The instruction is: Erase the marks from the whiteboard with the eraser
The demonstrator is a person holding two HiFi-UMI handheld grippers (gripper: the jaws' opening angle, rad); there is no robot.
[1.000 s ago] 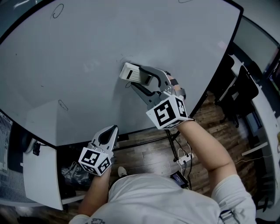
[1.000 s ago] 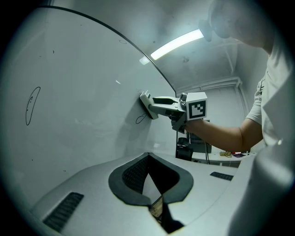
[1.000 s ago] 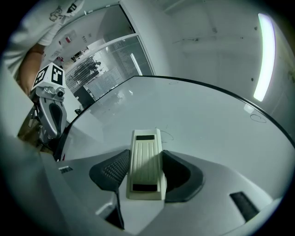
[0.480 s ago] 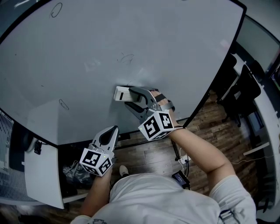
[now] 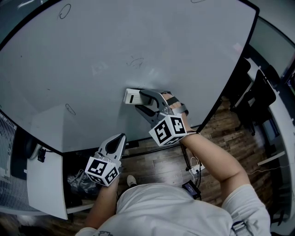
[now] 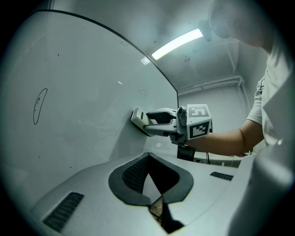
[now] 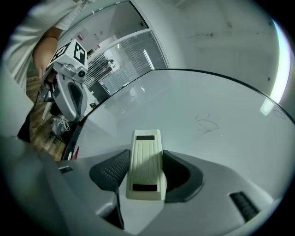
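Wood flooring (image 5: pixel 159 162) shows under the lower edge of a big whiteboard (image 5: pixel 92 46) that fills most of the head view. The right gripper (image 5: pixel 144 100) has its jaws closed on the sides of a cream eraser (image 7: pixel 146 163), holding it across its width so that the flat wiping face can lie against the board; in the left gripper view the eraser looks pressed to the surface, low on the board and near the bottom edge. Just above the eraser sits a faint scribble (image 5: pixel 134 61), not yet wiped. A small loop mark (image 5: pixel 70 109) lies well to the left of the eraser, and an oval mark (image 5: pixel 65 11) is far above and left of it, by the board's top edge. The left gripper (image 5: pixel 115 140) hangs below and left of the eraser, off the board, with its jaws together and nothing between them; it seems kept back simply to stay clear of the wiping strokes. Judging by the marks that remain, the erasing is only partly done, and the scribble above the eraser looks the nearest target
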